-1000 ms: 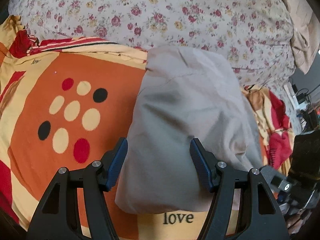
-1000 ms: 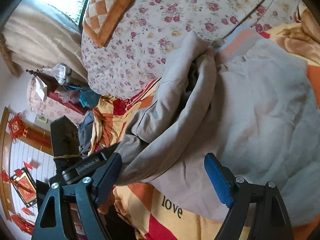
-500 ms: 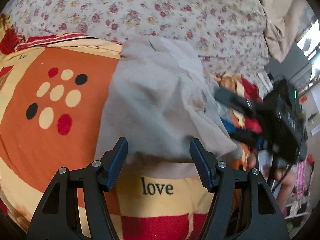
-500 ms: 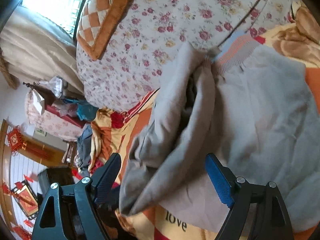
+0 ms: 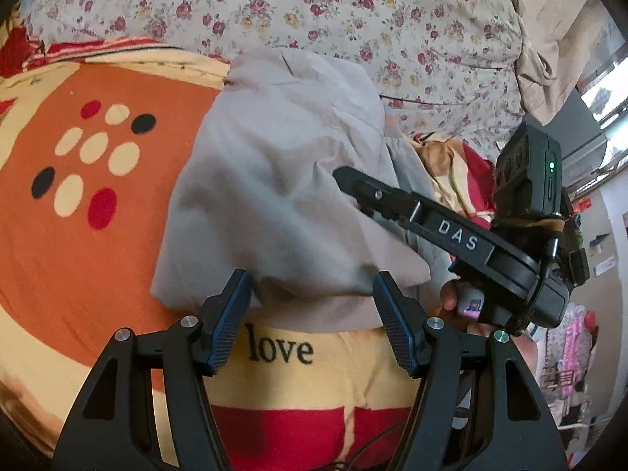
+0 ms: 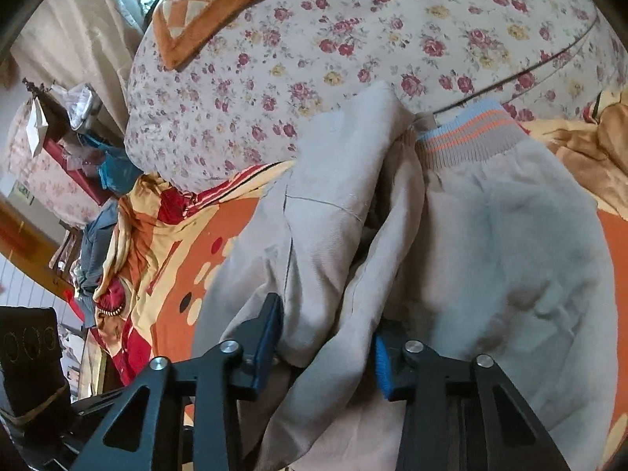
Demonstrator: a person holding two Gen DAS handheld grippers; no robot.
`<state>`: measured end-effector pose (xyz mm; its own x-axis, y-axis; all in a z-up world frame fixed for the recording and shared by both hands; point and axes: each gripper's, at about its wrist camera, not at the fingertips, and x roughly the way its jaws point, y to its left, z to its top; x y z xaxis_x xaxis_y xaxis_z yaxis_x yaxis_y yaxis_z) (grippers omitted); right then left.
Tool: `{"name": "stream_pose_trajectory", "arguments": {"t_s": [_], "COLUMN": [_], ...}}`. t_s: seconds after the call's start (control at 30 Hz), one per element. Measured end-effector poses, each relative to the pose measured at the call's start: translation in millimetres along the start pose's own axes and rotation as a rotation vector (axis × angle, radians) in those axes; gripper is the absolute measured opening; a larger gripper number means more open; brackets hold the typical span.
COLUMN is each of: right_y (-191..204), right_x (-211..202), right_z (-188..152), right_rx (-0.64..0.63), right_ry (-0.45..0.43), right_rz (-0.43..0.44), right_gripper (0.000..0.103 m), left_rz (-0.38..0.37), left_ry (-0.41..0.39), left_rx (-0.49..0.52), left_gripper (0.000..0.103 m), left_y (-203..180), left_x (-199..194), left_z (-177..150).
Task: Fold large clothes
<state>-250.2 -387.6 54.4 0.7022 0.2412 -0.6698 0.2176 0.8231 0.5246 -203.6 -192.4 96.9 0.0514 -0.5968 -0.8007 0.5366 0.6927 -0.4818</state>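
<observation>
Starting from the left side of the left wrist view: the orange blanket [image 5: 78, 259] with its dots fills the left half, and the word "love" sits low in the middle on a yellow band. The left gripper [image 5: 312, 318] is at the bottom middle with its jaws spread wide and nothing between them, just the near hem of the grey jacket [image 5: 274, 196] lying right ahead of the fingertips. That jacket is a lumpy pile in the centre of the frame, on the blanket, with the floral quilt [image 5: 314, 11] running across the whole top. Over on the right the right gripper [image 5: 353, 180] reaches in from the side with its tip against the grey cloth

In the right wrist view, a checked cushion [image 6: 204, 4] is in the upper left on the quilt [image 6: 353, 39], clutter down the left edge. Bottom middle, the right gripper [image 6: 325, 337] has its jaws at a middling width with a thick fold of the jacket [image 6: 333, 235] bunched between the blue pads; I cannot tell if it's actually pinching. Right of that is more grey fabric and a striped ribbed band [image 6: 467, 133] near the upper right
</observation>
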Motion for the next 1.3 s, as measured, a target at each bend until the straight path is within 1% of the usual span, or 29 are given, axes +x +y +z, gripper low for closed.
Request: {"name": "stream_pose_trajectory", "arguments": {"t_s": [0.07,0.17,0.27,0.33,0.37,0.4,0.63,0.73,0.8,0.9,0.93,1.0,1.17,1.23,1.3], "right_y": [-2.3,-3.3,-4.9,-7.8,-9.3,-10.2,-13.6,-16.0,-18.3,-22.6,-23.5,-25.1,-29.7,-31.0,-30.6], "right_x": [0.0,0.7,1.4,1.5,1.2,0.8,-1.3,-1.7,-1.2,-1.2,-0.8,0.1,1.4,1.4,2.5], "right_z": [-0.5,-1.4,-0.8,-0.9,-1.0,-1.0,0.3,1.2,1.0,0.7,0.4,0.0,-0.9,-1.6,-2.2], "right_rx": [0.006,0.017,0.032,0.048,0.056,0.063,0.103,0.120,0.133,0.164,0.168,0.181,0.216,0.224,0.222], "right_ry": [0.001,0.006,0.012,0.017,0.019,0.020,0.022,0.023,0.025,0.028,0.030,0.030,0.033,0.034,0.037], "right_rz": [0.004,0.013,0.029,0.045,0.053,0.060,0.103,0.121,0.130,0.153,0.153,0.154,0.177,0.182,0.180], "right_gripper": [0.036,0.036,0.036,0.036,0.036,0.036,0.036,0.036,0.036,0.036,0.036,0.036,0.036,0.036,0.036], "left_rz": [-0.027,-0.065,-0.093,-0.134,-0.162,-0.197,-0.333,-0.373,-0.391,-0.366,-0.369,-0.380,-0.363,-0.338,-0.325], "left_ry": [0.018,0.014,0.004,0.003,-0.003,-0.013,-0.039,-0.060,-0.090,-0.135,-0.125,-0.114,-0.159,-0.184,-0.168], "left_rx": [-0.014,-0.037,-0.079,-0.124,-0.147,-0.174,-0.334,-0.369,-0.393,-0.429,-0.456,-0.473,-0.474,-0.490,-0.517], "left_gripper": [0.065,0.065,0.071,0.076,0.079,0.080,0.080,0.080,0.080,0.081,0.081,0.081,0.081,0.081,0.081], "left_y": [1.5,4.2,9.5,13.5,15.3,17.1,23.6,22.2,22.1,26.8,30.6,35.4,41.8,44.5,48.4], "left_x": [1.9,1.6,3.7,5.2,4.8,4.8,15.0,15.2,14.0,14.4,17.2,20.6,12.7,9.8,15.7], "left_z": [-4.4,-9.2,-10.8,-11.3,-11.4,-11.6,-9.3,-9.4,-8.1,-3.4,-3.5,-4.9,-9.1,-9.2,-7.2]}}
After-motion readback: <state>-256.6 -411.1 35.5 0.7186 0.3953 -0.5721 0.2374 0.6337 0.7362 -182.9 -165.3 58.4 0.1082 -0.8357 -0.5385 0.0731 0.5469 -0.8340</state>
